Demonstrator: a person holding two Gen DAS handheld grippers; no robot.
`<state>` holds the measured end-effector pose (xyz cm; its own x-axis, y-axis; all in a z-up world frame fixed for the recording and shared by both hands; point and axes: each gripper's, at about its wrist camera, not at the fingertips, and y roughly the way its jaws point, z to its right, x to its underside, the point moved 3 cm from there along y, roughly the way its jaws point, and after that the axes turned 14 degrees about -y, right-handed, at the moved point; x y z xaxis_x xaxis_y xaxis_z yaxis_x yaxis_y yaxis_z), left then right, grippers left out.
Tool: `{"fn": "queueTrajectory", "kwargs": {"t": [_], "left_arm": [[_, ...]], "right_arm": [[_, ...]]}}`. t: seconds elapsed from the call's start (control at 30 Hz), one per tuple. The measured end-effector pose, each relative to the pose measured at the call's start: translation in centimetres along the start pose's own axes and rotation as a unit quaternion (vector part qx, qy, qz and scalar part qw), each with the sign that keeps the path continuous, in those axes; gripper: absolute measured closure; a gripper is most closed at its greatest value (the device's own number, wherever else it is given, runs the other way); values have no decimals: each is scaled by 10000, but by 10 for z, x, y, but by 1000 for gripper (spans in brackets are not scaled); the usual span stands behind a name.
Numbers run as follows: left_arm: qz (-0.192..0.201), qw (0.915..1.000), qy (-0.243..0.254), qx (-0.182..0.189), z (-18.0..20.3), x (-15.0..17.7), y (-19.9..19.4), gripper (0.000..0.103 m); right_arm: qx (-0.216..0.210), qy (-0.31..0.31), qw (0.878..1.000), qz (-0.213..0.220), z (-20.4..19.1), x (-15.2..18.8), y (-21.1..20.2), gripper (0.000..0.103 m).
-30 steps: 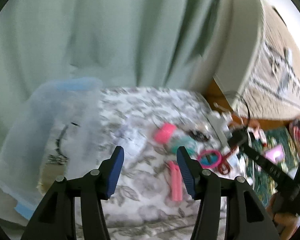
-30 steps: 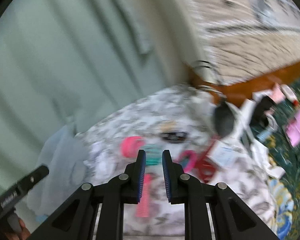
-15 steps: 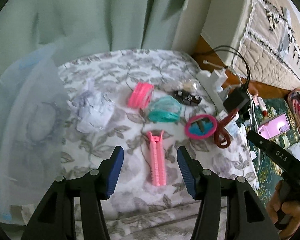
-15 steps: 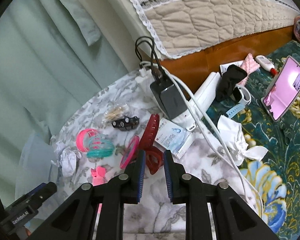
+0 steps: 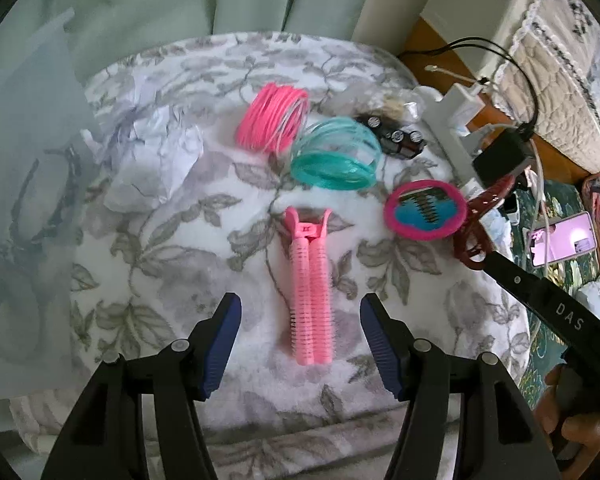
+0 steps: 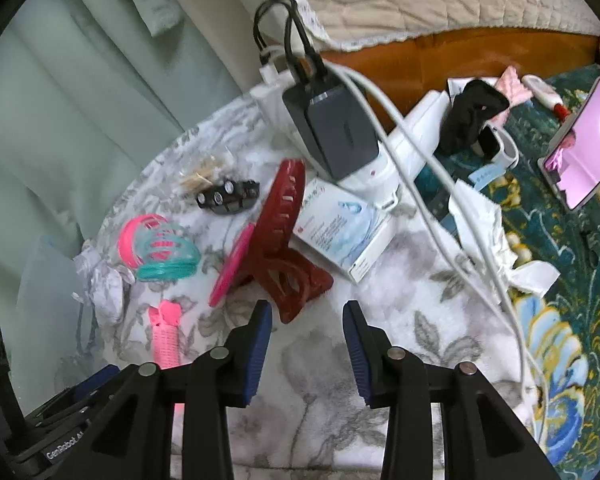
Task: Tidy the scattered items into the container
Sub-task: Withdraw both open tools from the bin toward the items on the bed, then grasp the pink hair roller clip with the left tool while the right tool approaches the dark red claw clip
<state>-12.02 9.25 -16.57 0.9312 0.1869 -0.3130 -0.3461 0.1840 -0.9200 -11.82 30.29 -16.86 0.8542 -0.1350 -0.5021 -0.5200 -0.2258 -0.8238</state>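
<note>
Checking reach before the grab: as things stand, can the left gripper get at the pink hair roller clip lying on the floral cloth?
Probably yes. The left gripper is opening, nothing between its pads, and the pink roller clip lies lengthwise right ahead of the gap, with bare floral cloth on both sides.

The translucent container blurs its contents and leaves the frame's edge.

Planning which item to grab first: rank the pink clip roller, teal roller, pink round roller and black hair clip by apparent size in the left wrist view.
1. pink clip roller, nearest the camera, so partly inflated
2. teal roller
3. pink round roller, close to the teal one; unsure
4. black hair clip
</note>
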Motion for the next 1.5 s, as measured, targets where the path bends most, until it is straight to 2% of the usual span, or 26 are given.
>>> {"fn": "queueTrajectory", "kwargs": {"t": [0.4, 0.63, 0.97, 1.07, 1.2, 1.4, 1.5], "left_arm": [[-103, 9999, -86, 65, -4, -7, 22, 40], [-248, 9996, -51, 93, -2, -8, 36, 40], [-234, 9996, -112, 146, -3, -13, 42, 40], [-198, 9996, -123, 149, -3, -15, 41, 45], [-190, 9995, -158, 209, -4, -17, 41, 46], [-202, 9992, -132, 326, -2, -20, 38, 62], [-209, 9993, -43, 301, -2, -19, 40, 62]], "right_arm": [[46, 139, 9999, -17, 3, -4, 16, 62], [-109, 31, 9998, -133, -6, -7, 30, 62], [-34, -71, 9997, -237, -11, -16, 38, 62], [57, -202, 9996, -206, -13, -19, 32, 62], [120, -332, 9993, -73, -15, -22, 25, 62], [167, -489, 9987, 4, -19, -25, 24, 62], [218, -521, 9984, 8, -17, -25, 24, 62]]}}
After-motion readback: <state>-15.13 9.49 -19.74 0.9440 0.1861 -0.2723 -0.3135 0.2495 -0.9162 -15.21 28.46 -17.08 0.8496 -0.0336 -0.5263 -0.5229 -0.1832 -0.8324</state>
